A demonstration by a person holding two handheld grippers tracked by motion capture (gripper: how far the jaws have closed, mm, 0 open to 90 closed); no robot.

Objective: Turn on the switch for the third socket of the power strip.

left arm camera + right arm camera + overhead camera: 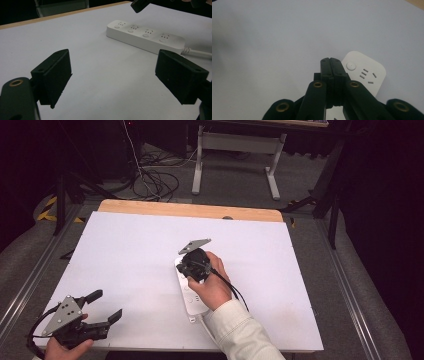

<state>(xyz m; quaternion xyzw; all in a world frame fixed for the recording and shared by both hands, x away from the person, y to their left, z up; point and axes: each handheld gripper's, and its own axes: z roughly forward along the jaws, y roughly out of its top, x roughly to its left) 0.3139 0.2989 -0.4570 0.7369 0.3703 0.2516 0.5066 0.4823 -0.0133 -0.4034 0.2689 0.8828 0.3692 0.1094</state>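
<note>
A white power strip (193,303) lies on the white tabletop (125,260), its cord running toward the person. My right gripper (186,266) hovers just above the strip's far end, jaws pressed together with nothing between them. In the right gripper view the shut jaws (333,65) hang over the end socket and round button of the power strip (367,72). My left gripper (106,306) rests near the front left corner, open and empty. In the left gripper view its jaws (112,75) frame bare table, with the power strip (145,37) beyond and the right gripper's tip (140,5) above it.
A wooden strip (190,210) borders the table's far edge. Metal rails (30,280) run along both sides. Behind the table, cables (155,182) lie on the floor near a white desk frame (235,150).
</note>
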